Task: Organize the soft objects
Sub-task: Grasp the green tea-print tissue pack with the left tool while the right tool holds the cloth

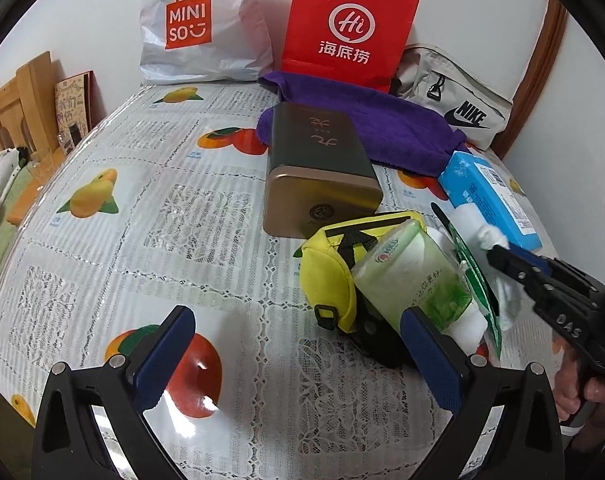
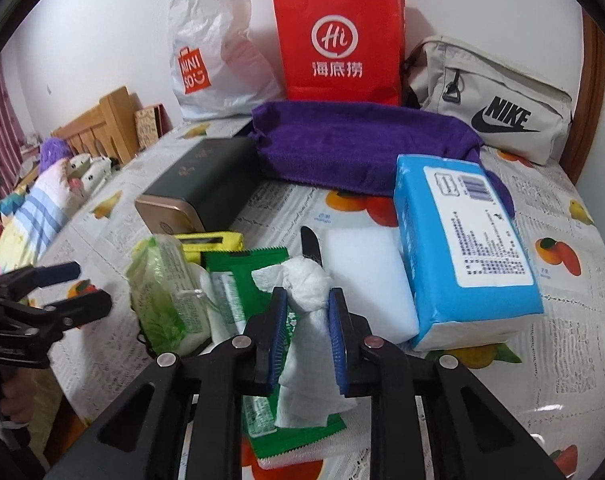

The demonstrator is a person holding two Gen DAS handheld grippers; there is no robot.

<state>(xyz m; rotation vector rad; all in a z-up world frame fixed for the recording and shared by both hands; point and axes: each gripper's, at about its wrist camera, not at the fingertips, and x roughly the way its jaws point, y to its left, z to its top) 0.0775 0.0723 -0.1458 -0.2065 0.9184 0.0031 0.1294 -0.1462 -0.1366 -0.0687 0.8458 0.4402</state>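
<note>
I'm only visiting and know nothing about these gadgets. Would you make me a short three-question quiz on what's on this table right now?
1. True or false: the right gripper is shut on the white tissue.
2. Which sits directly in front of the red paper bag? A) the blue tissue pack B) the purple towel C) the yellow pouch
3. Fill in: the left gripper is ____ and holds nothing.

Key: 1 true; 2 B; 3 open.
</note>
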